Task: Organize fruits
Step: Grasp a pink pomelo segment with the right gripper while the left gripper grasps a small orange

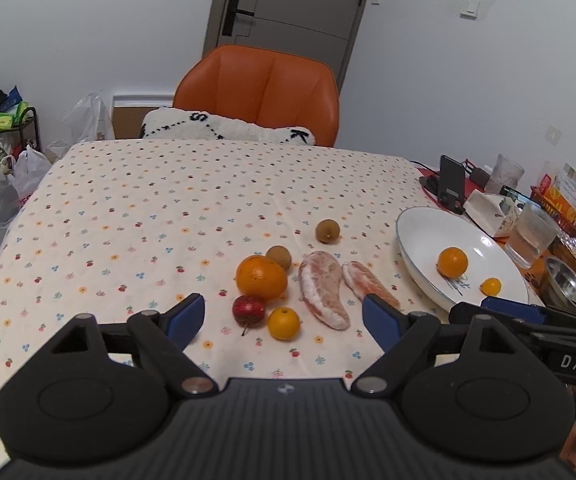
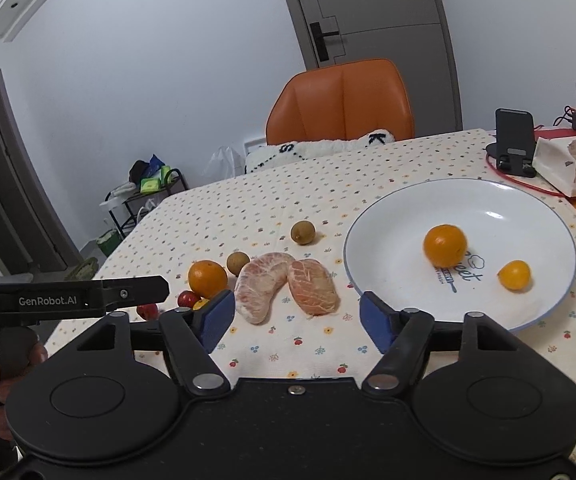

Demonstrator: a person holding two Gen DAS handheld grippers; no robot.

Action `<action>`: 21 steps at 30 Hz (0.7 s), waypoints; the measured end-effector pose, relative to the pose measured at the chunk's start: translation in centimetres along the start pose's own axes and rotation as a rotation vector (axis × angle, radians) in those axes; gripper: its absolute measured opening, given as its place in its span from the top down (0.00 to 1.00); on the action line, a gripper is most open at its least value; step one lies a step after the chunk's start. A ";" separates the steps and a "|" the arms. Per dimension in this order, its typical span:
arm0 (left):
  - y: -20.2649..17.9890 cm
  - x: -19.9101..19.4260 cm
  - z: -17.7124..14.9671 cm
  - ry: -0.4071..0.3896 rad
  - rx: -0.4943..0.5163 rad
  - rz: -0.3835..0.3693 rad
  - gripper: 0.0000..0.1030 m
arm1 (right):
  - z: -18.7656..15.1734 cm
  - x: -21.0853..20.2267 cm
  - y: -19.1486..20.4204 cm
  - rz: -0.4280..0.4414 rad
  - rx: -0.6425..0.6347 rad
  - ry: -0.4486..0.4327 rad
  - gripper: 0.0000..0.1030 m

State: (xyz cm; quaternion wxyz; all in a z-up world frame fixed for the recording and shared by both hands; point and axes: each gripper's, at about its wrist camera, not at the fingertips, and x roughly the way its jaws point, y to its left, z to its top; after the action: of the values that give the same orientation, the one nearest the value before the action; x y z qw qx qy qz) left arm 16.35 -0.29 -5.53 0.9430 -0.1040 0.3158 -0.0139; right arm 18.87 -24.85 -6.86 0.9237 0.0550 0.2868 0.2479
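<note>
Right now black L gripper [image 1: 284,316], marked "GenRobot.AI", is hovering spread over small round orange [image 1: 284,323]. Black R gripper [image 2: 295,316], marked "DAS", is gaping empty w/ peeled pink pomelo segments [image 2: 284,286] lying just ahead.

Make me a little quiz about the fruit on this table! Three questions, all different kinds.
1. True or false: the white plate is empty.
2. How many peeled pomelo pieces lie on the tablecloth?
3. Which sits nearest the small red fruit? A) big orange B) phone stand C) glass

Key: 1. False, the plate holds two orange fruits. 2. Two. 3. A. Both the left gripper and the right gripper are open.
</note>
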 end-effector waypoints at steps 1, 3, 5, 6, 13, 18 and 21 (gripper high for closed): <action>0.1 0.1 -0.1 0.001 -0.007 -0.002 0.25 | 0.0 0.2 0.1 -0.002 -0.006 0.006 0.39; 0.3 0.4 -0.4 0.011 -0.019 -0.011 0.36 | 0.0 0.6 0.2 0.000 -0.013 0.019 0.41; 0.5 0.8 -0.6 0.020 -0.030 -0.013 0.44 | 0.0 0.9 0.3 0.003 -0.019 0.026 0.42; 0.6 1.0 -0.7 0.025 -0.035 -0.015 0.47 | -0.1 1.1 0.4 0.002 -0.021 0.028 0.42; 0.5 2.2 -0.9 0.041 -0.046 -0.042 0.61 | -0.1 2.1 0.5 -0.001 -0.023 0.049 0.47; 0.4 3.5 -1.0 0.053 -0.061 -0.056 0.67 | 0.0 3.0 0.7 -0.010 -0.046 0.060 0.51; 0.4 4.2 -1.2 0.064 -0.068 -0.060 0.68 | 0.1 3.7 0.8 -0.020 -0.064 0.066 0.54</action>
State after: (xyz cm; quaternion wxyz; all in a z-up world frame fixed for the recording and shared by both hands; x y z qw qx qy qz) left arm 19.01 -0.48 -9.02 0.9275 -0.1450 0.3427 -0.0349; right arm 21.19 -22.36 -8.45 0.9175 0.0144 0.3096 0.2494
